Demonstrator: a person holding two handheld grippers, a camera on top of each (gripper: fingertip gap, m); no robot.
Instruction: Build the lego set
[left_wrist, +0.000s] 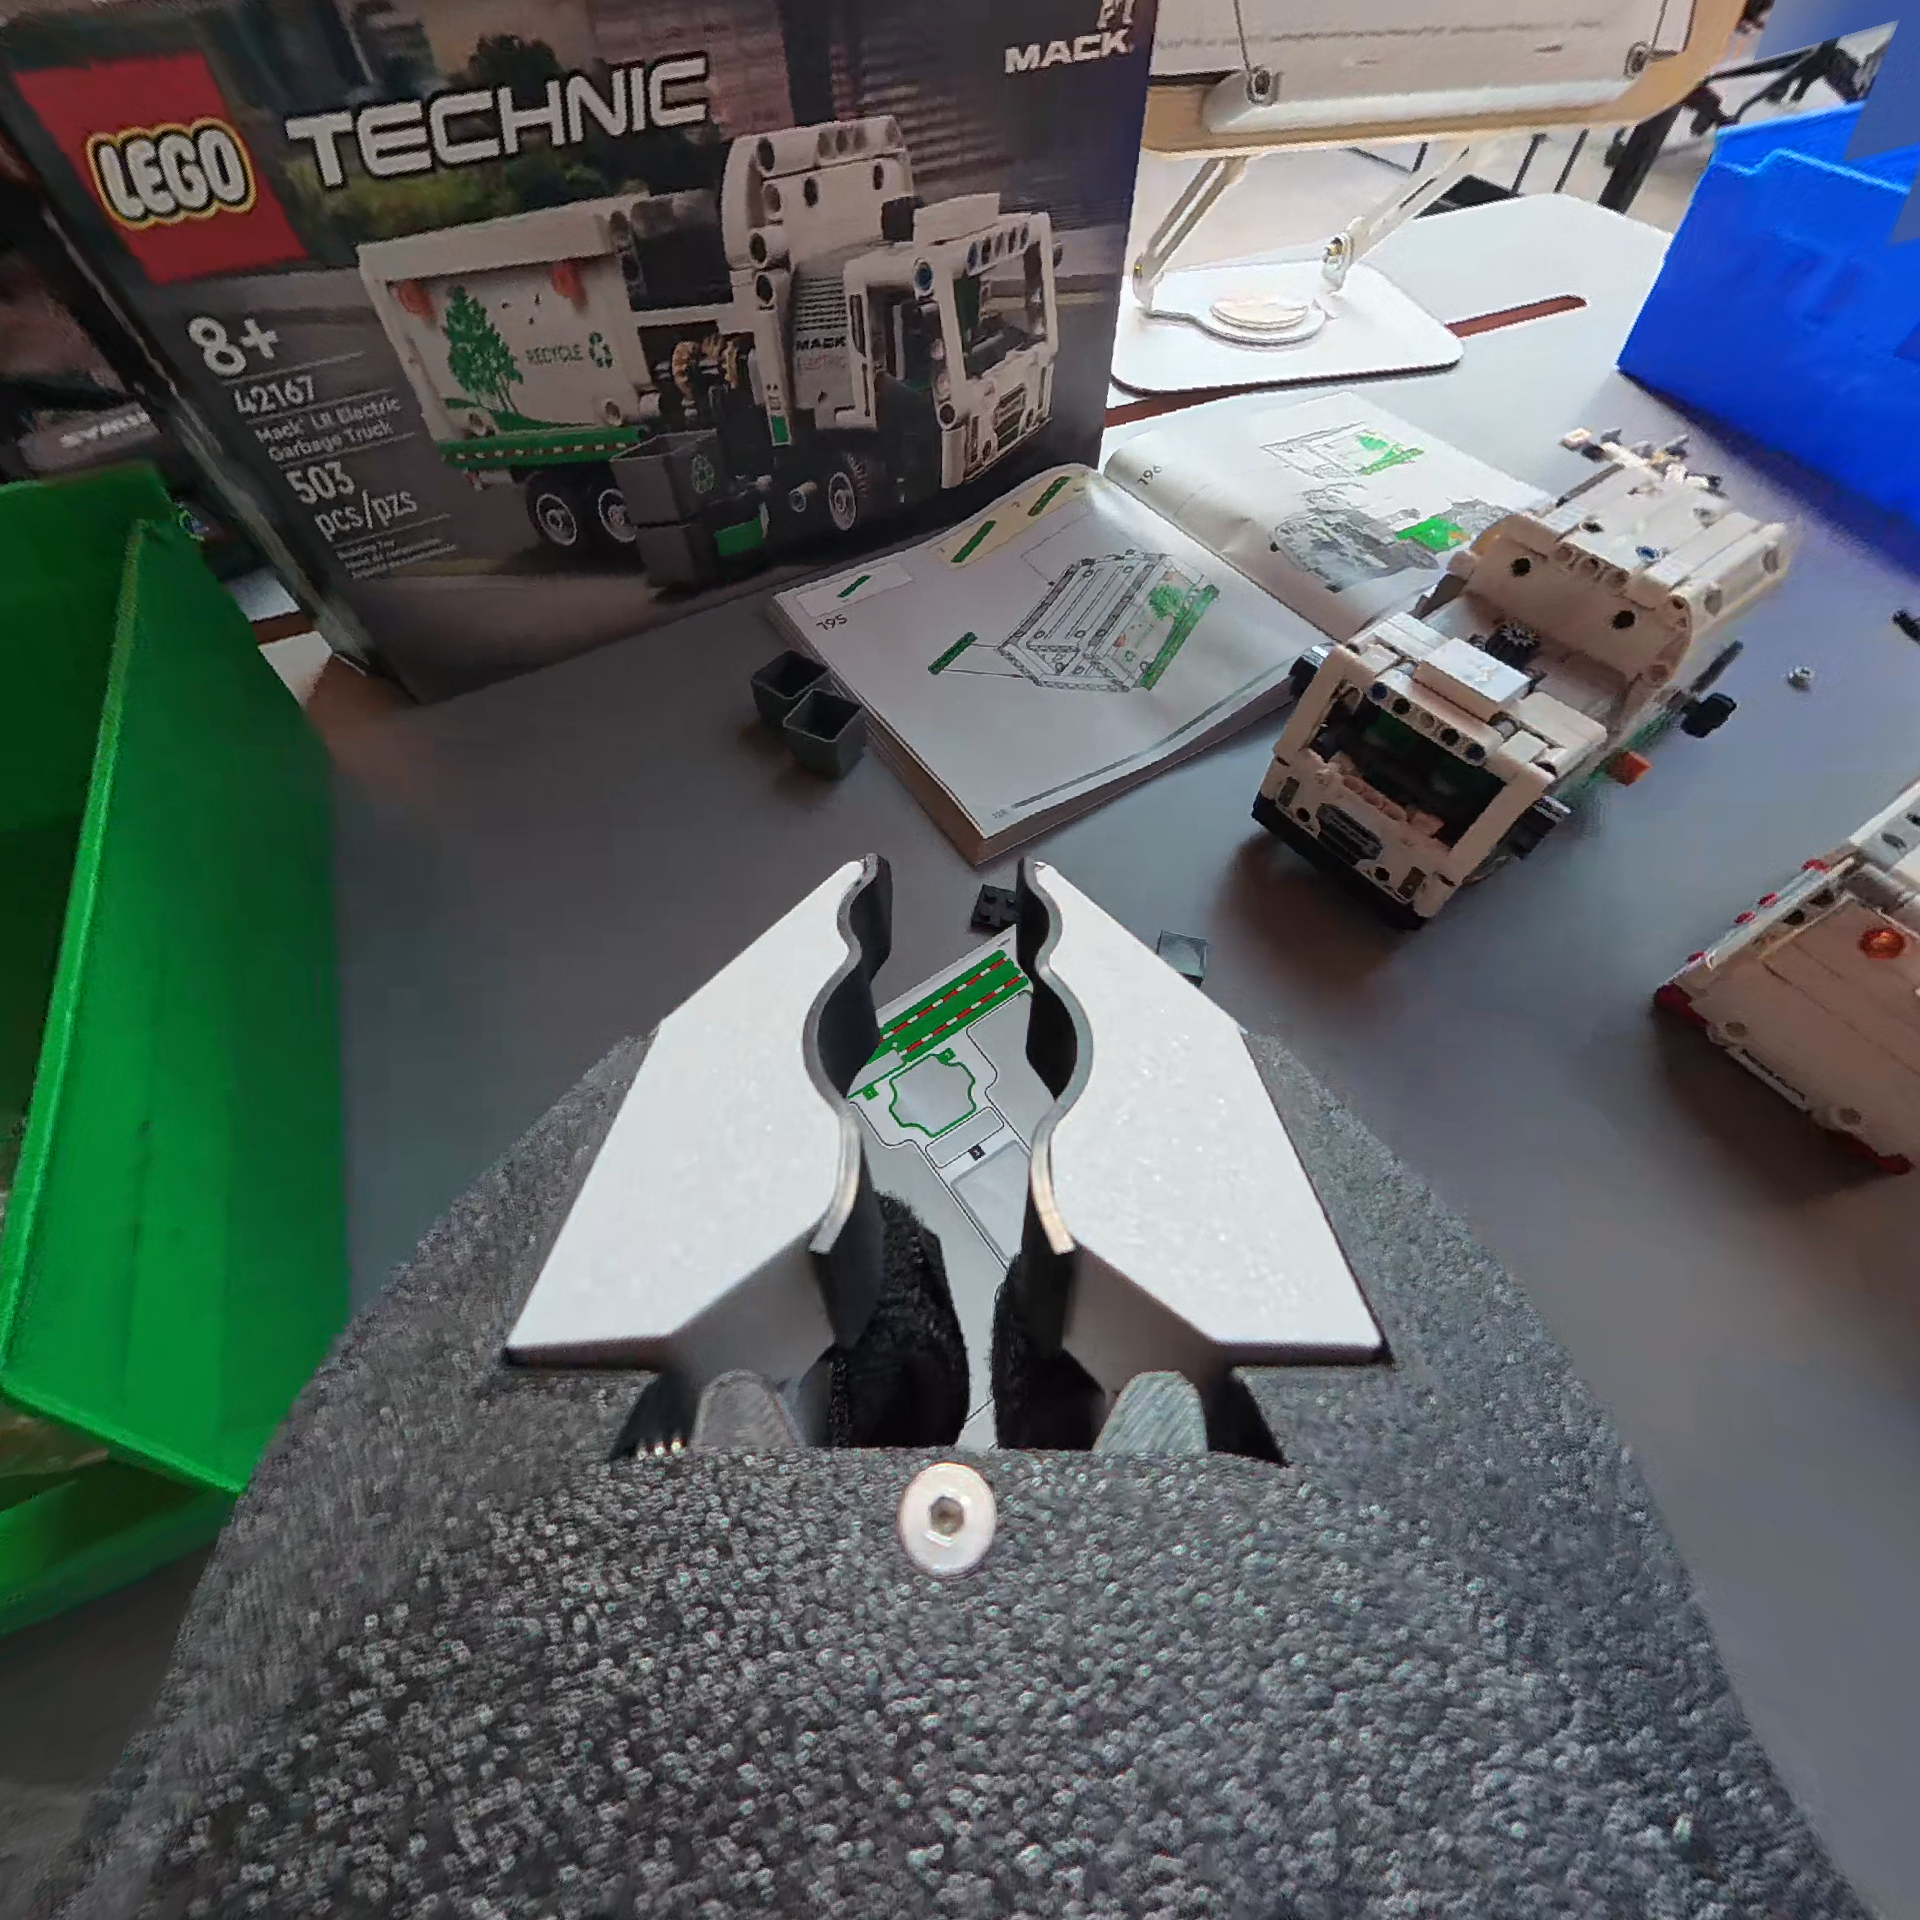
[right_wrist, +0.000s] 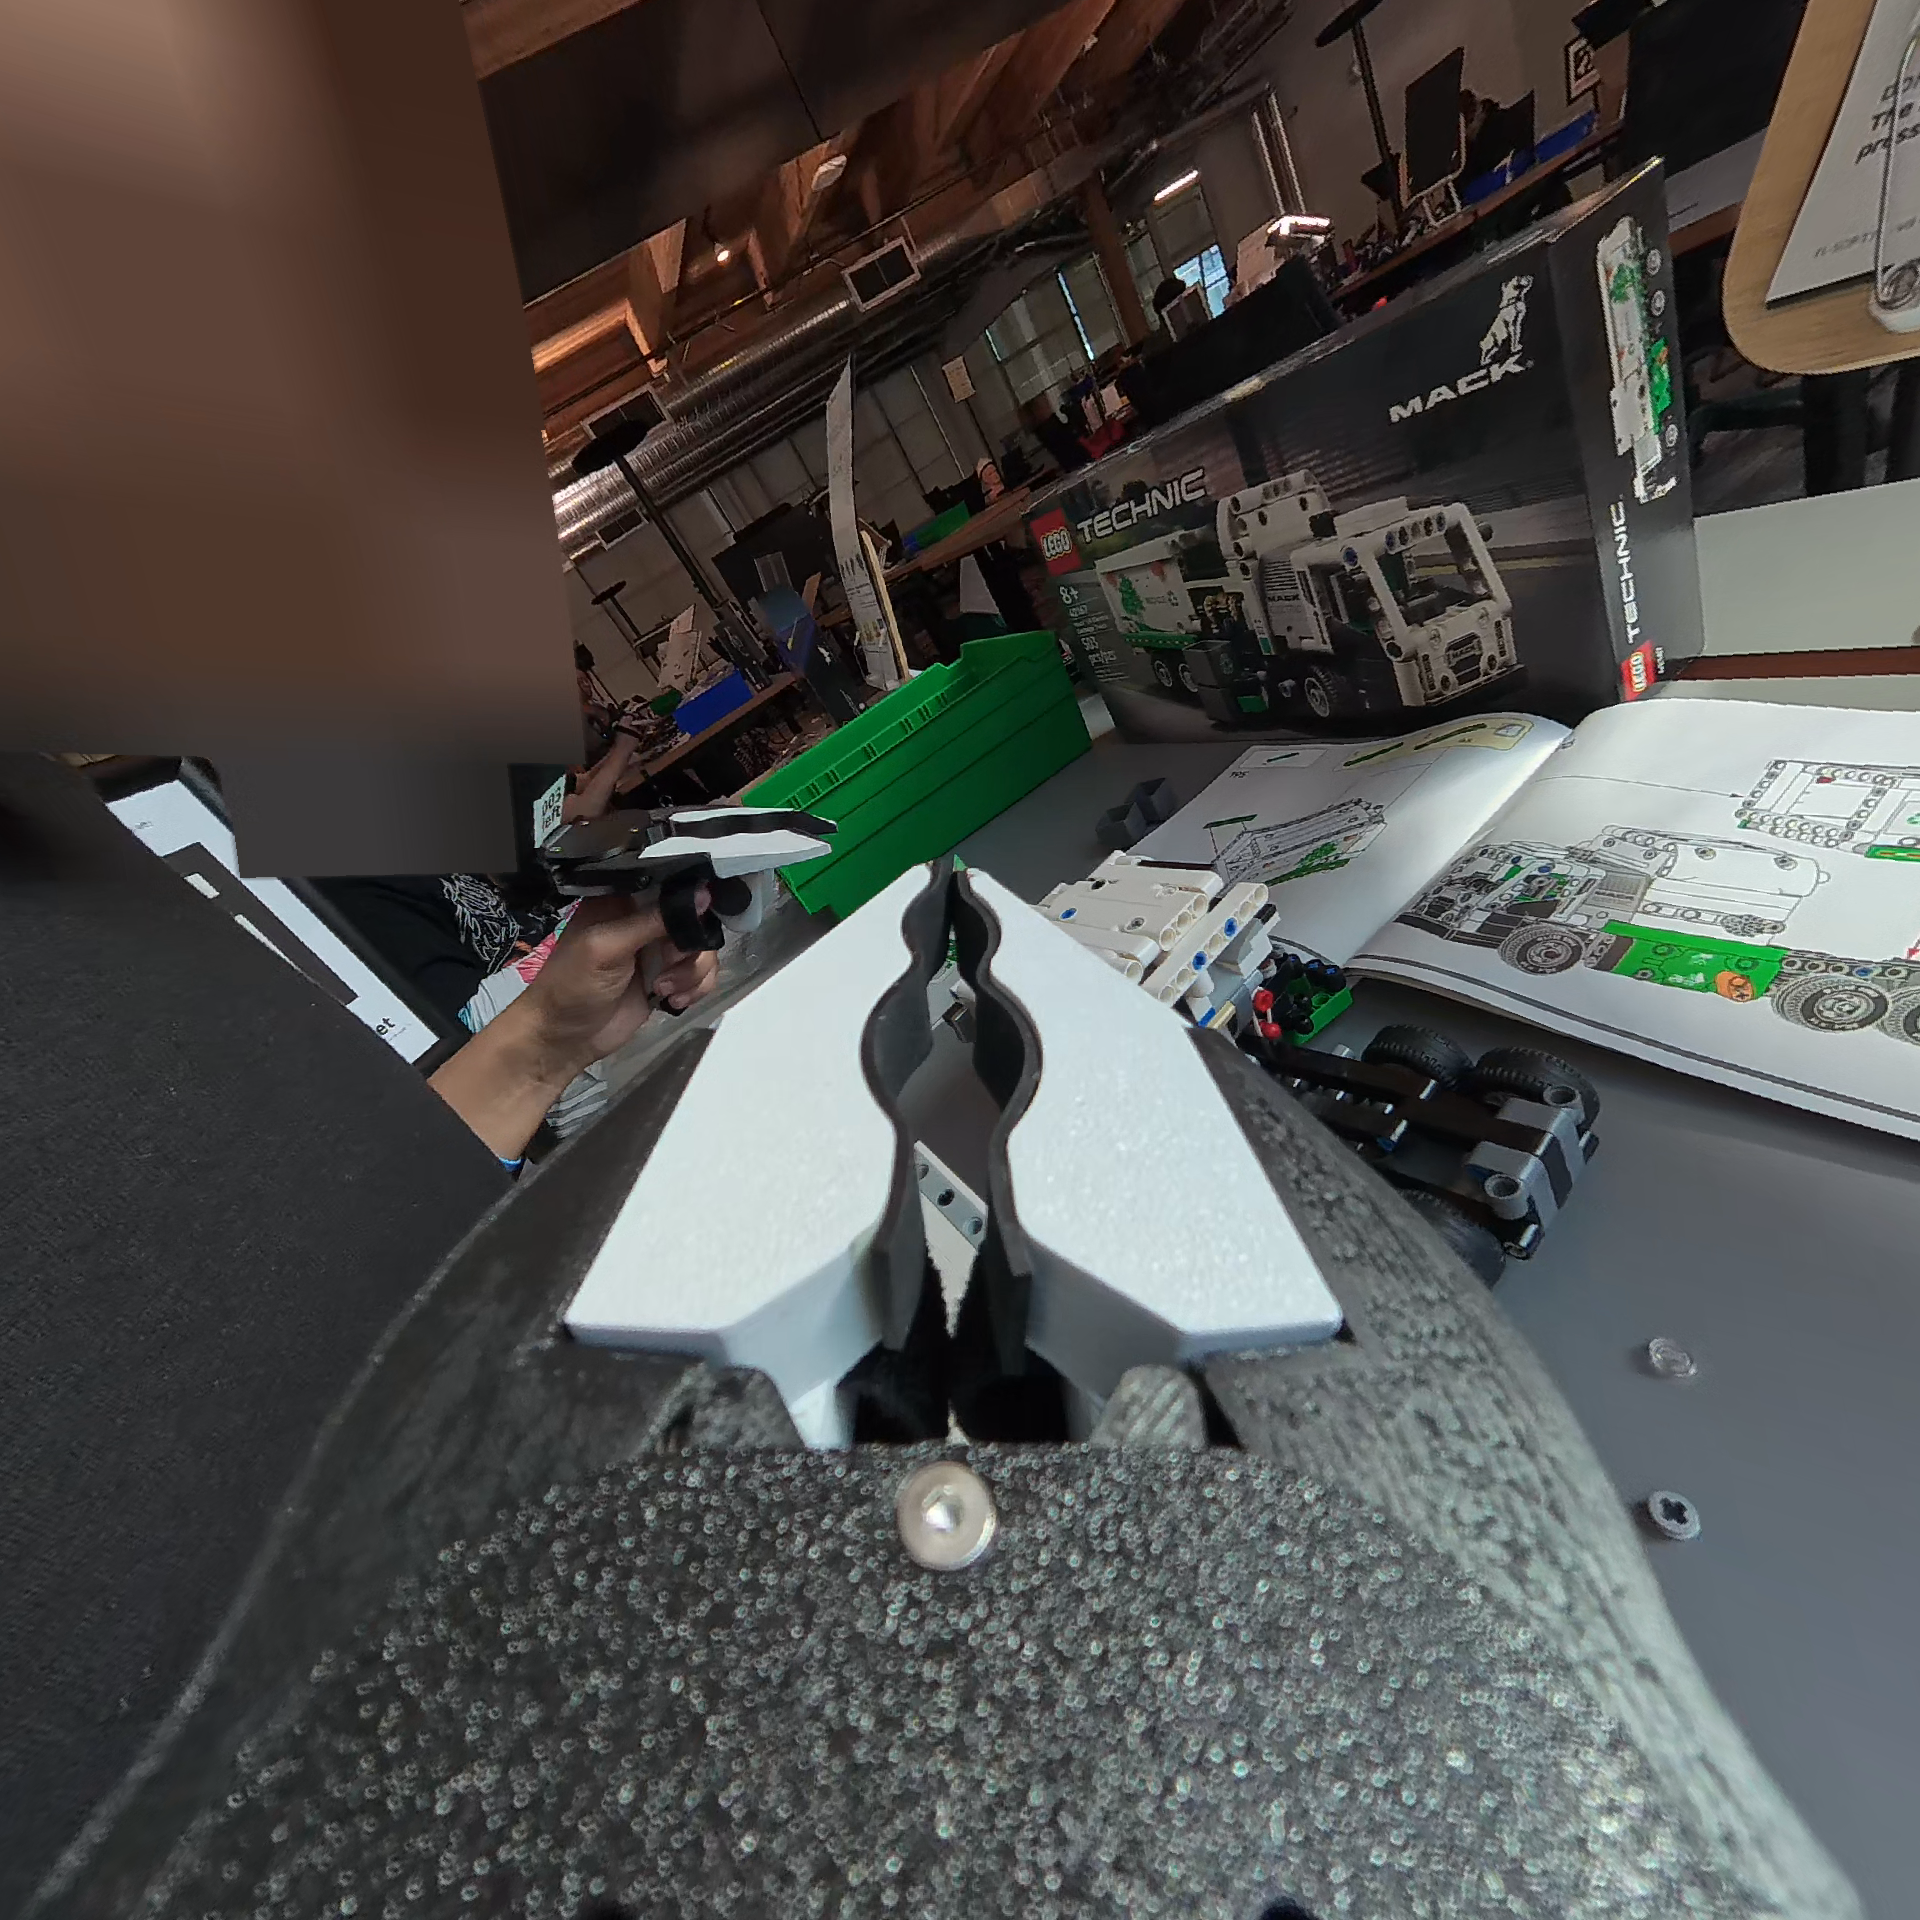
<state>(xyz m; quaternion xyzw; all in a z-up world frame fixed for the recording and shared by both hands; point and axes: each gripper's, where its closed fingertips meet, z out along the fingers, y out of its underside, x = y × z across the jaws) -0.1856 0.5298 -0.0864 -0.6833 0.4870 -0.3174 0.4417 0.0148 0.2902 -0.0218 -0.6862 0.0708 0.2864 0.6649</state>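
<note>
Left gripper (left_wrist: 951, 883) hovers parted and empty over the sticker sheet (left_wrist: 940, 1081); right gripper (right_wrist: 956, 883) nearly closed, apparently grasping nothing. Truck cab (left_wrist: 1455, 717) sits on the table (left_wrist: 582, 894) beside the manual (left_wrist: 1049, 634). Risk: thin sheet slips or creases when pinched

Left wrist view: high above the grey table (left_wrist: 582, 831), angled down, box (left_wrist: 623, 312) upper left.
Right wrist view: low, near-level across the table, hall behind.
Shared: box (right_wrist: 1382, 540), booklet (left_wrist: 1091, 623), green bin (right_wrist: 935, 748).
</note>
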